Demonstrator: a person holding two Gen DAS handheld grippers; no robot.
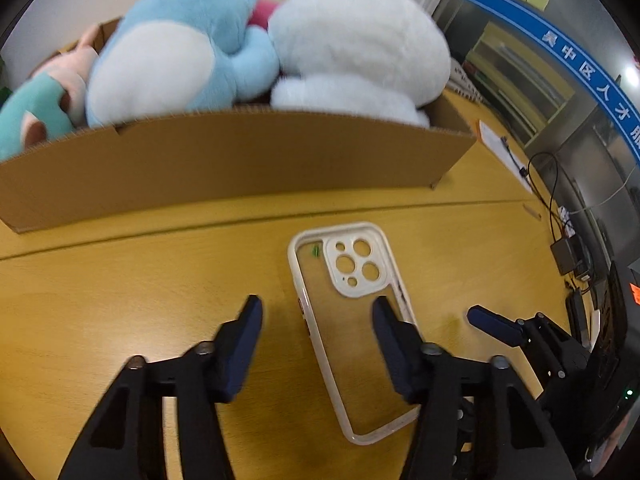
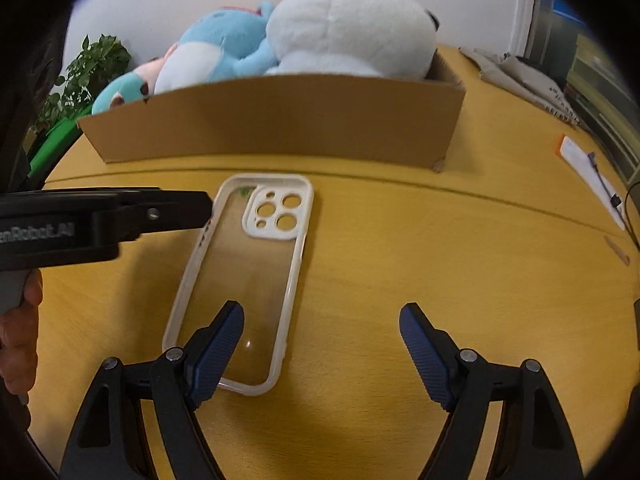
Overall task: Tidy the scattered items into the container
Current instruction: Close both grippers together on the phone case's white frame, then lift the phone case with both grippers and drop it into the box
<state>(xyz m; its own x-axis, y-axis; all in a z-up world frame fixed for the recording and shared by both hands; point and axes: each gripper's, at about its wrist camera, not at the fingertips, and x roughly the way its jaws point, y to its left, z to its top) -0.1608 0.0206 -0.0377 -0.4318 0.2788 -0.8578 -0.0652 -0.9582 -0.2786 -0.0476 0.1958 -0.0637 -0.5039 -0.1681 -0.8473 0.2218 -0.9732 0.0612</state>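
A: Your left hand-held gripper [image 1: 316, 312] hangs open, straddling one long edge of the phone case [image 1: 352, 328] lying flat on the counter [image 1: 120, 300].

B: Yep, positioned to pinch it; your right hand-held gripper [image 2: 320, 320] gapes wide alongside, box [image 2: 280, 120] just beyond.

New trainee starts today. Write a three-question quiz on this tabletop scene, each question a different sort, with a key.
1. True or false: the clear phone case with a cream rim lies inside the brown cardboard box.
2. Which sits in the box? A) white plush toy B) mug C) book
3. Fill in: the case's camera cutout end points toward the ____.

Key: 1 false, it lies flat on the yellow wooden table, between the left gripper fingers. 2 A. 3 box.
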